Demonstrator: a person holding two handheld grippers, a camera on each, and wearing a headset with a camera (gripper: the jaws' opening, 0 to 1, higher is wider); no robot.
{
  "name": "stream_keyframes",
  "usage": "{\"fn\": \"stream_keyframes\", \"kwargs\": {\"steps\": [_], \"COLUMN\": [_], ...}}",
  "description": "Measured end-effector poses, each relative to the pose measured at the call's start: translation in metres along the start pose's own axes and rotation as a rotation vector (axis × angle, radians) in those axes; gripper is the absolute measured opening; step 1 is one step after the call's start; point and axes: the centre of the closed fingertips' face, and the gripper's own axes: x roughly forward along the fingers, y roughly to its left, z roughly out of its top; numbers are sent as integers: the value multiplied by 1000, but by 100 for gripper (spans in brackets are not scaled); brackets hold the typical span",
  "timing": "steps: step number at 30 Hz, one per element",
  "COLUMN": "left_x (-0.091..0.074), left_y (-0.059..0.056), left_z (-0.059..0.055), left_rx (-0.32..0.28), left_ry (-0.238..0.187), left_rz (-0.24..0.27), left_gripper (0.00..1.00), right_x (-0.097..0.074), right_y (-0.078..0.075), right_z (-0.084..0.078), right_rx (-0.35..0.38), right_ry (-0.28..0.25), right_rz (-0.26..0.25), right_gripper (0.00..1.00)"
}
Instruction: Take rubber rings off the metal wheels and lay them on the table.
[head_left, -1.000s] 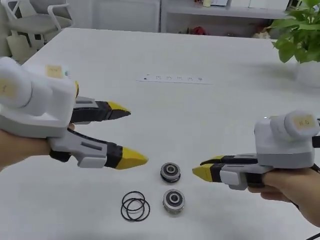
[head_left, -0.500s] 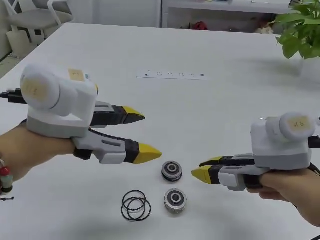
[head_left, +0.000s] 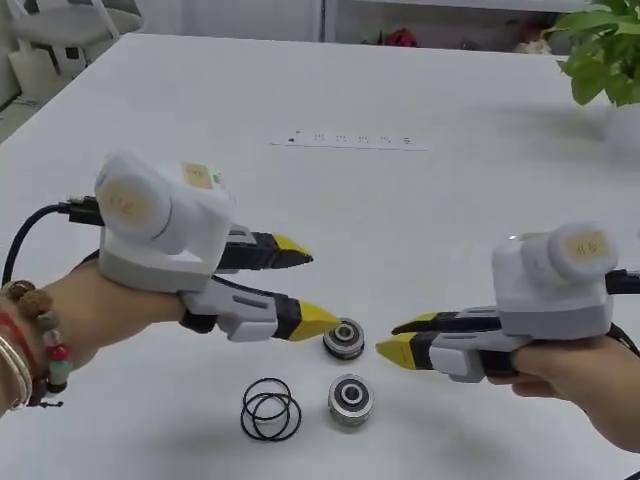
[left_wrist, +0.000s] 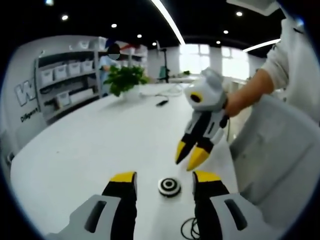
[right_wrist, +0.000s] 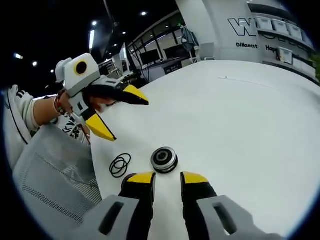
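Left claw (head_left: 312, 288) spread wide, right claw (head_left: 392, 338) narrowly parted, both empty, flanking upper wheel (head_left: 343, 339) low in frame centre. Second wheel (head_left: 349, 397) just below; loose rings (head_left: 270, 410) lower left on tabletop (head_left: 400, 220).

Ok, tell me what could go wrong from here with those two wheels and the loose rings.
1. The left hand-held gripper and the right hand-held gripper, both open, flank the far wheel from opposite sides. Their tips may clash, or push the wheel across the table, since nothing pins it.
2. A shoved far wheel could knock the near wheel just beside it.
3. The loose rubber rings lie close by, so a low sweep might scatter them.
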Motion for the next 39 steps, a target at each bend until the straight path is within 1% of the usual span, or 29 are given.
{"fn": "stream_keyframes", "kwargs": {"steps": [3,7,10,15,18,20,23,28,29,32,36,37,39], "left_x": [8,18,25,32,35,37,39,41,42,44,45,45,45], "left_y": [0,-2,-6,-7,-7,-6,-6,-4,-4,-4,-4,-4,-5], "left_z": [-4,-7,-14,-22,-28,-32,-35,-41,-41,-44,-51,-50,-50], "left_rx": [19,23,35,36,41,32,26,18,15,31,39,24,14], "left_ry": [15,18,40,58,74,82,78,86,87,94,119,111,106], "left_rz": [-4,-21,-43,-49,-46,-45,-44,-35,-34,-27,-27,-29,-35], "left_gripper": [42,37,35,30,28,26,24,20,20,20,20,20,17], "right_x": [4,10,13,18,20,23,27,30,30,31,32,32,33], "right_y": [1,2,4,4,4,5,5,4,3,2,1,1,0], "right_z": [-1,-2,-6,-9,-8,-7,-7,-9,-9,-9,-9,-9,-9], "right_rx": [-8,-29,-43,-64,-76,-85,-97,-115,-119,-131,-140,-140,-143], "right_ry": [8,24,41,53,53,53,57,62,62,58,56,57,53], "right_rz": [5,14,23,29,30,32,36,42,41,40,41,40,40], "right_gripper": [18,18,19,20,20,21,21,20,20,18,17,16,15]}}
